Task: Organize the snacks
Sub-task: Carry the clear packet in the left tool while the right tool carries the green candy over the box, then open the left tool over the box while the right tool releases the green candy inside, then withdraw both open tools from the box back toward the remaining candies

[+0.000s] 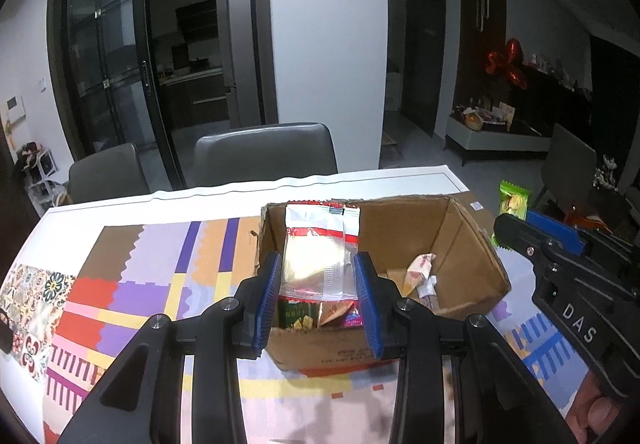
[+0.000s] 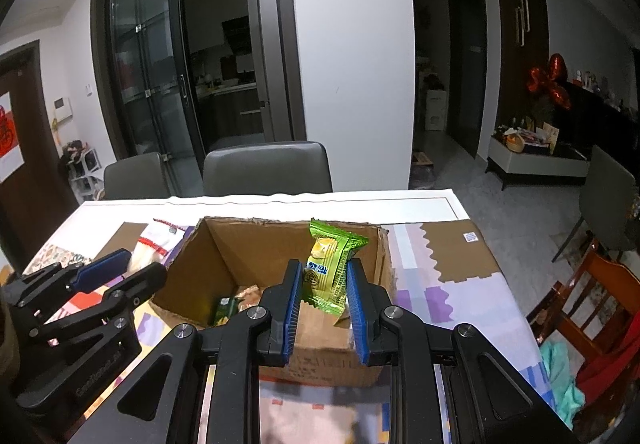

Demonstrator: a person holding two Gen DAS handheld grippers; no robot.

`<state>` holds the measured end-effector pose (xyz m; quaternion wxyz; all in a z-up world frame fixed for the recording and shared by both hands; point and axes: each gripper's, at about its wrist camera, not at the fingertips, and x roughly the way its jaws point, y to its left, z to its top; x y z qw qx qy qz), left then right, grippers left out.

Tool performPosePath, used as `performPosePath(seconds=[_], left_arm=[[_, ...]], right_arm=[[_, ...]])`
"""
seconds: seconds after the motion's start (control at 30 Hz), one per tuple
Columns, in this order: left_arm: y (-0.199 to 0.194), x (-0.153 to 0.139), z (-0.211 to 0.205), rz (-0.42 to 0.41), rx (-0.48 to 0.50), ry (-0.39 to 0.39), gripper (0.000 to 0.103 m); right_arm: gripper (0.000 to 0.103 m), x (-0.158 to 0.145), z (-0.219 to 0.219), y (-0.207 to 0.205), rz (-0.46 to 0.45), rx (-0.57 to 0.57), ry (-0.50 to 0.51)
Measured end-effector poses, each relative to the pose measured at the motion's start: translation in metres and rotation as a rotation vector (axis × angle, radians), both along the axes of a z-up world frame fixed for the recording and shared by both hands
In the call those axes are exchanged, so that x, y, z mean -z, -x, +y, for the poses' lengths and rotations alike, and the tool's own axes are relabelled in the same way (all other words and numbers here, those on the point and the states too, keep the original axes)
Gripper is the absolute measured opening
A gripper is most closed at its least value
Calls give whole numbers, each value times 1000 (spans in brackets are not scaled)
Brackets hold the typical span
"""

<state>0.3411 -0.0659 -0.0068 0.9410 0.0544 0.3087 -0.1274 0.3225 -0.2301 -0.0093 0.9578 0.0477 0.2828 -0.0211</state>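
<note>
An open cardboard box stands on the patterned table with several snack packets lying at its bottom. My left gripper is shut on a clear white-and-red snack packet, held upright over the box's near left part. My right gripper is shut on a green snack packet, also upright above the box's near edge. In the left wrist view the right gripper shows at the right edge with the green packet. In the right wrist view the left gripper shows at the left with its white packet.
A colourful patterned cloth covers the table. Two grey chairs stand at the far side. A wooden chair with red and teal cloth is at the right. A brown cardboard sheet lies right of the box.
</note>
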Motion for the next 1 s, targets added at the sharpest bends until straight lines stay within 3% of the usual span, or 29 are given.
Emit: performPosePath(seconds=[0.7,0.8,0.97,1.0], left_arm=[[-30,16,-11,31,5,-11,37],[-30,15,-11,30,1,-10,45],[-27,15,-7,20,-24,-23,58],[-27,15,-6,18,-31,-22,60]], right_arm=[[24,16,5,-46,52,-21,14],[25,19,5,-51,61,-25,18],[65,22,4,-50,63,-13,27],[68,21,4,-49,57,-4,30]])
